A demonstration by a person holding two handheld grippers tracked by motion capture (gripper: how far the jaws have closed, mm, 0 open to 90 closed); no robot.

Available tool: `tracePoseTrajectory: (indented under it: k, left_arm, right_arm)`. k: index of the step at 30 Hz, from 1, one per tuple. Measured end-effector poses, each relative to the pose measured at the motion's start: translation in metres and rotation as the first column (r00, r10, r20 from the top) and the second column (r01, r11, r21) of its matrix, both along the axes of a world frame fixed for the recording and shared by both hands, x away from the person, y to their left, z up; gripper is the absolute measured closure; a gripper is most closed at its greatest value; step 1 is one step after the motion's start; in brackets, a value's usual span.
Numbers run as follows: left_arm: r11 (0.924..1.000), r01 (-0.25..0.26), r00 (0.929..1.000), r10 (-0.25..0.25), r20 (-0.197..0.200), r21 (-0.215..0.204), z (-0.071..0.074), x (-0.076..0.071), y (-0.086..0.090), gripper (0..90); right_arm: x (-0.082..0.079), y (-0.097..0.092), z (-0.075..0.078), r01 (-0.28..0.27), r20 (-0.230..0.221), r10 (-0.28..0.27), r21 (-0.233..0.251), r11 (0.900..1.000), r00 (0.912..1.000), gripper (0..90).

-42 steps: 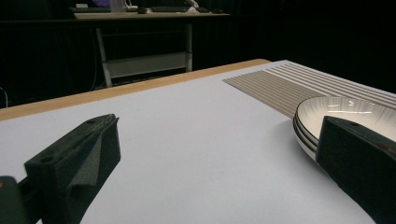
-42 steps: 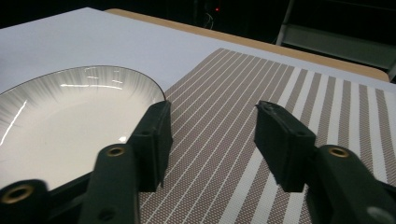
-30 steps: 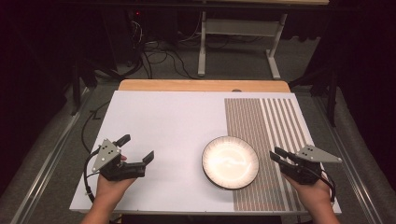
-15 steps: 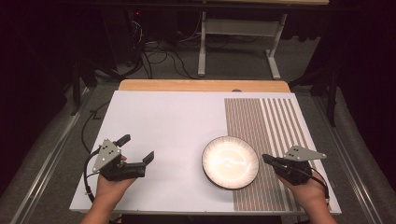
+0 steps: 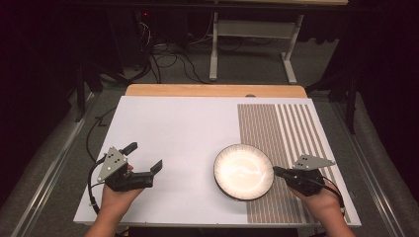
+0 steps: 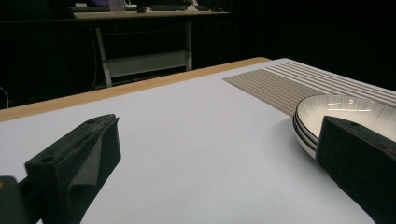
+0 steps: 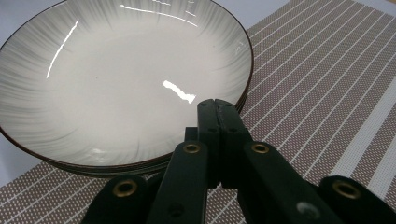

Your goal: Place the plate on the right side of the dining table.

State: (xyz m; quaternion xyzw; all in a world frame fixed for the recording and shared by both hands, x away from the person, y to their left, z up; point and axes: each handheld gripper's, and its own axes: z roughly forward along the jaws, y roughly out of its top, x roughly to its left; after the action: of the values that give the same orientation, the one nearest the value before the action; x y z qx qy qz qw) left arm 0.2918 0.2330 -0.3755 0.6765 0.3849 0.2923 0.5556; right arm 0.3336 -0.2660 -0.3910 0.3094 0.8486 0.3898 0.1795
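Observation:
A stack of shallow white plates (image 5: 243, 171) with dark rims sits at the near right of the white tabletop (image 5: 188, 133), partly on a brown striped mat (image 5: 289, 138). My right gripper (image 5: 276, 171) is shut, and its tip reaches the stack's right rim. In the right gripper view the closed gripper (image 7: 217, 106) points over the rim of the plates (image 7: 116, 74), with nothing seen between the jaws. My left gripper (image 5: 144, 156) rests wide open near the front left, well apart from the stack. The left gripper view has the open gripper (image 6: 217, 163) on bare table, with the plates (image 6: 355, 112) at the right.
The table's far edge is a wooden strip (image 5: 217, 90). Beyond it stand a metal desk frame (image 5: 252, 34) and cables on the dark floor (image 5: 163, 54). A bare white surface spreads between the two grippers and toward the back left.
My right gripper has slid left along the mat up to the plates' right rim, with its jaws closed together. The left gripper and the plates have stayed put.

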Motion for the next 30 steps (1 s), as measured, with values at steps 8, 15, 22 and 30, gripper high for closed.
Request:
tracePoseTrajectory:
  k: [8, 15, 22, 30]
  left_arm:
    - [1.0, 0.0, 1.0, 0.0, -0.002, 0.002, -0.0001, 0.0, 0.0001, 0.7]
    - [1.0, -0.001, 1.0, 0.001, -0.006, 0.002, -0.0009, 0.0006, -0.0007, 0.7]
    - [1.0, -0.003, 0.9999, 0.003, -0.01, 0.0, -0.0015, 0.001, -0.0007, 0.7]
    - [1.0, -0.001, 0.9999, 0.001, -0.014, 0.004, -0.0017, 0.0012, -0.0002, 0.7]
  right_arm:
    - [-0.0003, 0.0021, 0.0006, -0.002, -0.002, 0.002, -0.025, 0.9997, 1.0, 90.0]
    - [0.0, 0.0033, 0.0022, -0.011, -0.003, 0.011, -0.054, 0.9985, 0.9999, 90.0]
    - [0.0008, 0.0036, 0.0024, -0.024, -0.003, 0.024, -0.06, 0.9979, 0.9997, 90.0]
    - [0.0007, 0.0063, 0.0017, -0.036, -0.015, 0.035, -0.067, 0.9971, 0.9993, 90.0]
